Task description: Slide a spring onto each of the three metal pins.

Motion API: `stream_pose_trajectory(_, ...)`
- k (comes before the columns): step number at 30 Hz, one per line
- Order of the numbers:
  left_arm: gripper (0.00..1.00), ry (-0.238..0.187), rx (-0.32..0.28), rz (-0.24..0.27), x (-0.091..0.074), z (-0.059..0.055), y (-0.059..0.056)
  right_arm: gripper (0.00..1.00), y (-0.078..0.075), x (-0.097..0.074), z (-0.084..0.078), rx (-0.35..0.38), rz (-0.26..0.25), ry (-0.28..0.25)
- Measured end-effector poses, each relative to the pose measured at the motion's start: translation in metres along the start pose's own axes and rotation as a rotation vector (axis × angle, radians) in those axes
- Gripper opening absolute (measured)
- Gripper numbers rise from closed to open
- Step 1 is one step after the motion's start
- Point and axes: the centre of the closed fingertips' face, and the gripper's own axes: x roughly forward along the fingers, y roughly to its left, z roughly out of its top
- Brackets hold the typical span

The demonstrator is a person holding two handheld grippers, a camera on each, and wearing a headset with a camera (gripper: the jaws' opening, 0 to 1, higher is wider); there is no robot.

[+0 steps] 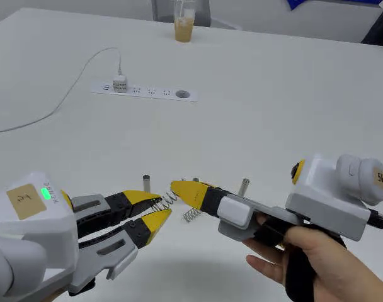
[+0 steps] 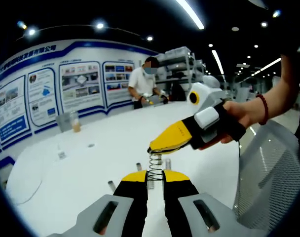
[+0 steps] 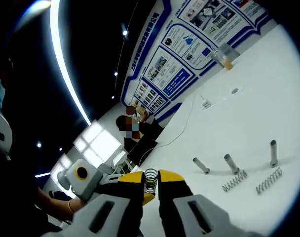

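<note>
Above the white table (image 1: 273, 113), one spring (image 1: 164, 201) hangs in the air between both grippers. My left gripper (image 1: 157, 209) comes in from the lower left, shut on the spring's (image 2: 155, 165) near end. From the right, my right gripper (image 1: 177, 189) is shut on the far end, and the spring (image 3: 150, 180) shows end-on between its tips. Three upright metal pins (image 1: 146, 182) (image 1: 244, 186) (image 3: 231, 164) stand bare in a row behind the grippers. Two more springs (image 3: 235, 181) (image 3: 268, 181) lie on the table beside the pins.
A white power strip (image 1: 144, 91) with a plug (image 1: 120, 83) and a cable (image 1: 59, 104) lies further back. A cup with an orange drink (image 1: 184, 25) stands near the far edge. People (image 2: 145, 81) stand beyond the table.
</note>
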Motion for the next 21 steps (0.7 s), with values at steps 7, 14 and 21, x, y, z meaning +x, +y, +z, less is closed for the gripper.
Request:
stream_pose_trajectory(7,0.15,0.052,-0.008,0.024,0.002,-0.012,0.005,0.11,-0.001,0.003,-0.002,-0.126,-0.035,0.026)
stream_pose_trajectory(14,0.23,0.085,-0.045,0.032,-0.002,-0.024,0.012,0.11,-0.006,0.005,0.006,-0.253,-0.085,0.029)
stream_pose_trajectory(21,0.37,0.105,-0.092,0.047,-0.004,-0.035,0.017,0.11,-0.009,0.014,0.018,-0.365,-0.123,0.021)
